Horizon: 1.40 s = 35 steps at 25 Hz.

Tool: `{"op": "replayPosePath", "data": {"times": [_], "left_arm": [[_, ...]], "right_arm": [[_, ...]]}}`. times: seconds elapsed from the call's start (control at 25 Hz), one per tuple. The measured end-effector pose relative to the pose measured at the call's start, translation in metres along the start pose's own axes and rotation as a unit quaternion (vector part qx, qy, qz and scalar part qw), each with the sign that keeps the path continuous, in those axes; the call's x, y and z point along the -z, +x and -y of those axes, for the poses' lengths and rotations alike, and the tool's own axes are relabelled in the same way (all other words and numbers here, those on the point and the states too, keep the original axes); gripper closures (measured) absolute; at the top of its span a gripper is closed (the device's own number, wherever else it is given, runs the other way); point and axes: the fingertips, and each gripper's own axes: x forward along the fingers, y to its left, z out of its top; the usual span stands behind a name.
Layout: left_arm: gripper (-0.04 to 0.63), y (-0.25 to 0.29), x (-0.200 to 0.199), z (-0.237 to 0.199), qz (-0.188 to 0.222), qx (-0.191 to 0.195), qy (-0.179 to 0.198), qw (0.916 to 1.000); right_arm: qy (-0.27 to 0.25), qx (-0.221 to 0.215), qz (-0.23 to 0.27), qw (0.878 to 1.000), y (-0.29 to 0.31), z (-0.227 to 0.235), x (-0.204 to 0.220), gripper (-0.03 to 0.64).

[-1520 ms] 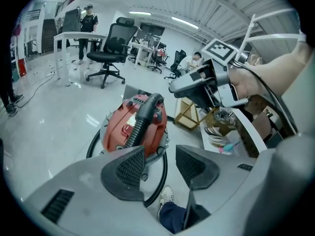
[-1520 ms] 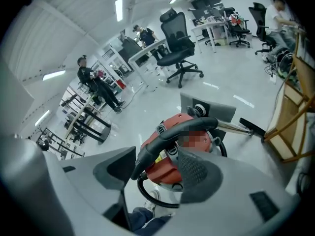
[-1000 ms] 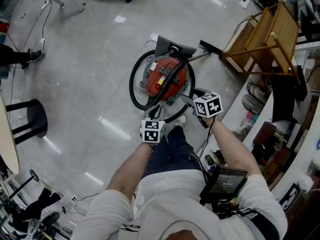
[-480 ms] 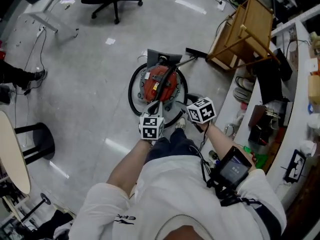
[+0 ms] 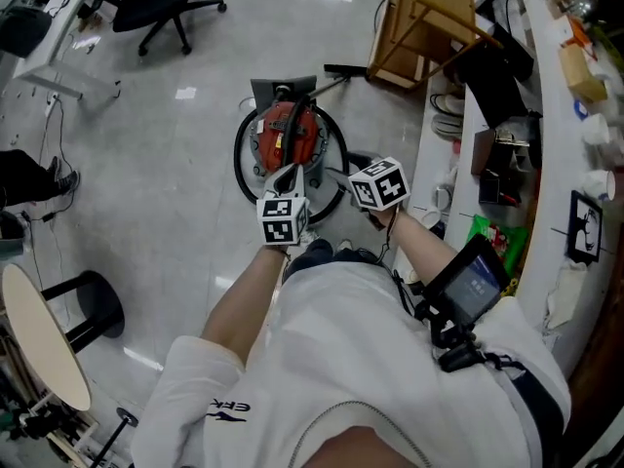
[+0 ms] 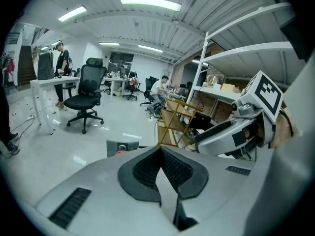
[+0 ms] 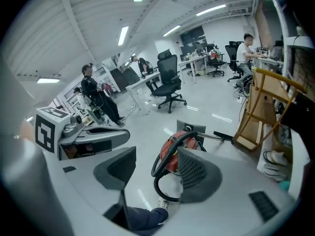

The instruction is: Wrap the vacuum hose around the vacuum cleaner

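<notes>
The red vacuum cleaner (image 5: 283,135) stands on the floor ahead of my feet, with its black hose (image 5: 237,162) looped around the body. The right gripper view shows the vacuum cleaner (image 7: 171,154) and the hose (image 7: 156,187) well below. My left gripper (image 5: 290,174) hangs above the vacuum's near side. In the left gripper view its pads (image 6: 147,173) are pressed together with nothing between them. My right gripper (image 5: 341,175) is beside it on the right. Its jaws stand apart and empty, and the vacuum shows through the gap.
The wand and floor nozzle (image 5: 343,70) lie behind the vacuum, towards a tipped wooden frame (image 5: 419,18). A cluttered white counter (image 5: 546,115) runs along the right. An office chair (image 5: 156,8) stands far left and a black stool (image 5: 90,305) near left.
Both grippers have risen away from the vacuum, which now looks smaller and farther below. The head view has shifted, bringing more of the counter and wooden frame into sight.
</notes>
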Motion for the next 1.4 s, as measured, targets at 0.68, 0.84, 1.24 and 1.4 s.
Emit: {"op": "replayPosePath", "data": {"times": [0.68,0.84,1.24,1.4], "left_arm": [[0.592,-0.048,0.031,0.098,0.003,0.016,0.033,0.9993],[0.592,-0.051,0.024,0.105,0.007,0.019,0.044,0.9988],[0.592,-0.046,0.014,0.108,0.009,0.026,0.057,0.9980],[0.592,-0.042,0.011,0.108,0.009,0.026,0.058,0.9979]], "right_arm": [[0.032,0.005,0.042,0.999,-0.080,-0.023,0.083,0.396],[0.029,0.031,0.075,0.996,-0.094,-0.015,0.073,0.502],[0.031,0.038,0.094,0.994,-0.099,-0.012,0.062,0.612],[0.030,0.037,0.097,0.994,-0.099,-0.009,0.058,0.612]]}}
